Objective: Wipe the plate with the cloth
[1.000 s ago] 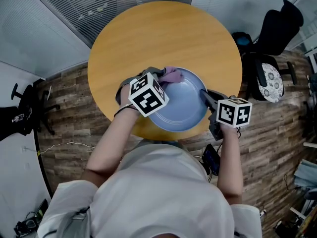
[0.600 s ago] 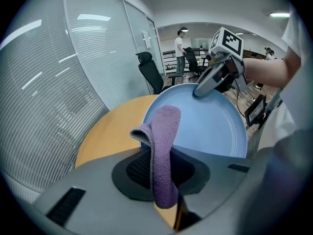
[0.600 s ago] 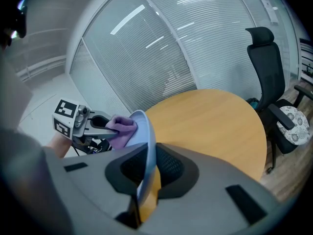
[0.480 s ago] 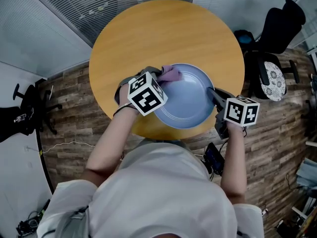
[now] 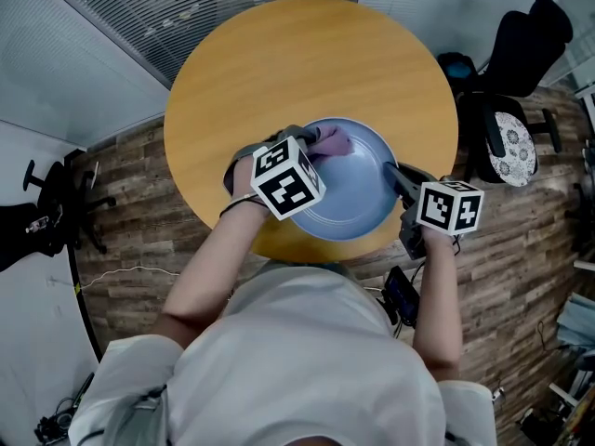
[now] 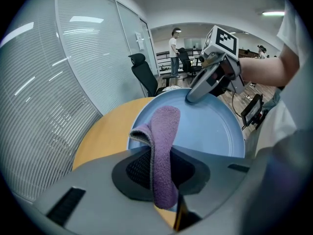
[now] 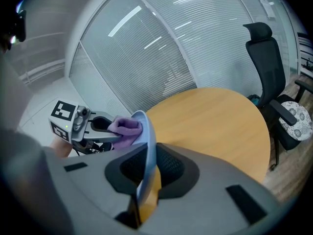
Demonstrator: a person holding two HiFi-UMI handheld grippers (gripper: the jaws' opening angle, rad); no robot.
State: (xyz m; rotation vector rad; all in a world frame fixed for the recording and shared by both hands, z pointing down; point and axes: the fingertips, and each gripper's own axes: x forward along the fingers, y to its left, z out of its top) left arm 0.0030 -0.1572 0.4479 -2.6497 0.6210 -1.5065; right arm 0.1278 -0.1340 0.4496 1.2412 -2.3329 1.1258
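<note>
Cloth [image 5: 333, 140] slid rightward across blue plate [image 5: 358, 193], clamped in left gripper [image 5: 310, 142] jaws

Round pale-blue plate [image 5: 358, 198] at counter's [image 5: 307, 63] near edge, rim in right tool's [image 5: 390, 170] jaws, just eased wider, folded purple cloth [image 5: 333, 140] pinched in left tool [image 5: 311, 142], on plate's far-left rim.

The right gripper [image 7: 146, 166] has the blue plate [image 7: 148, 138] edge-on between its dark pads, which seem to press on the rim, though the jaws have just eased apart a little; the purple cloth [image 7: 126, 126] lies against the plate's far edge, pinched by the left gripper [image 7: 112, 130]; beyond stand a round wooden table [image 7: 210, 121], a black office chair [image 7: 266, 67] and slatted blinds [image 7: 146, 53].
</note>
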